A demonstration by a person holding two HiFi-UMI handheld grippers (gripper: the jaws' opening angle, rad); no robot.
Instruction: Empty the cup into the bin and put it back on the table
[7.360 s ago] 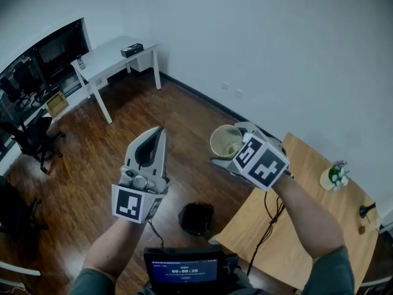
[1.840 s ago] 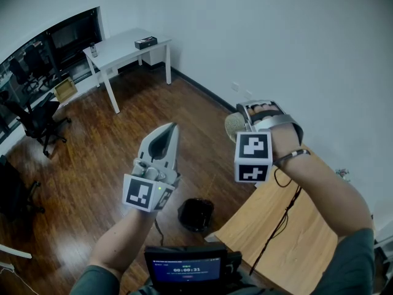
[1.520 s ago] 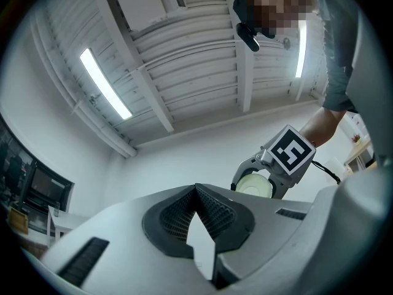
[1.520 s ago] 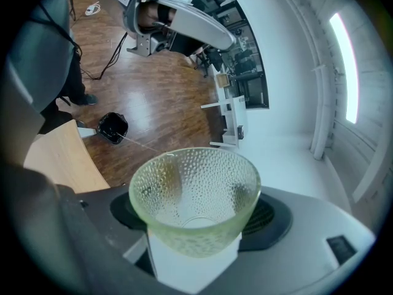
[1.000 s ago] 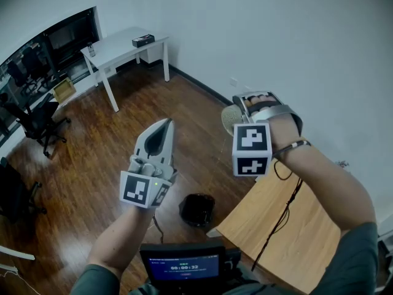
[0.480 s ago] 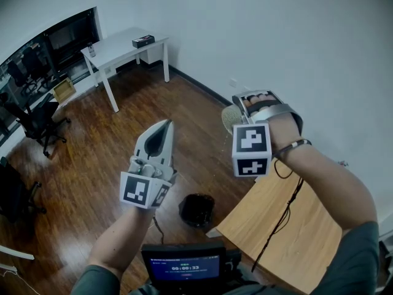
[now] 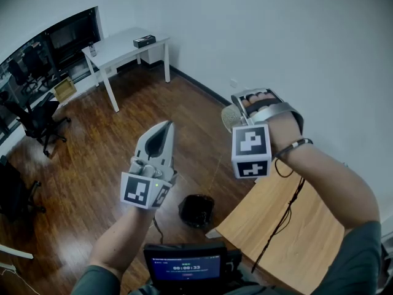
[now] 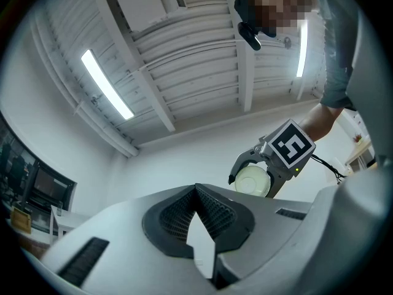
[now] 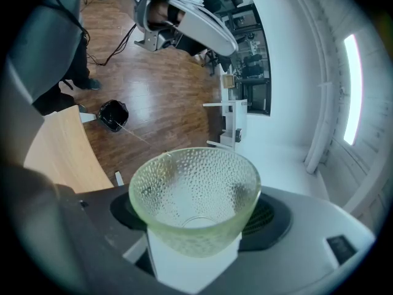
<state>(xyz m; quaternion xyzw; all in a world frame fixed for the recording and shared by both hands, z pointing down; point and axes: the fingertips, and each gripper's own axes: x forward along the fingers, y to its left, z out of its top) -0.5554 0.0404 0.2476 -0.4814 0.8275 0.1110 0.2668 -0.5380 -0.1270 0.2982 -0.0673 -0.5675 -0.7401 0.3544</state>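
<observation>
The right gripper (image 7: 245,106) is clamping the green dimpled cup (image 9: 195,189) between its jaws, holding it tipped over, high in the air. The cup is showing nothing inside, so I'd judge the emptying is done or nearly so. What's left is setting it back on the wooden table (image 7: 295,238), below that gripper and nearer the person. The black bin (image 7: 196,211) is sitting on the floor far beneath both grippers, its contents too dark to tell. The left gripper (image 7: 161,134) is idling alongside, jaws pressed together on nothing.

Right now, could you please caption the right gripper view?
Right gripper holds an empty dimpled cup above the floor.
</observation>
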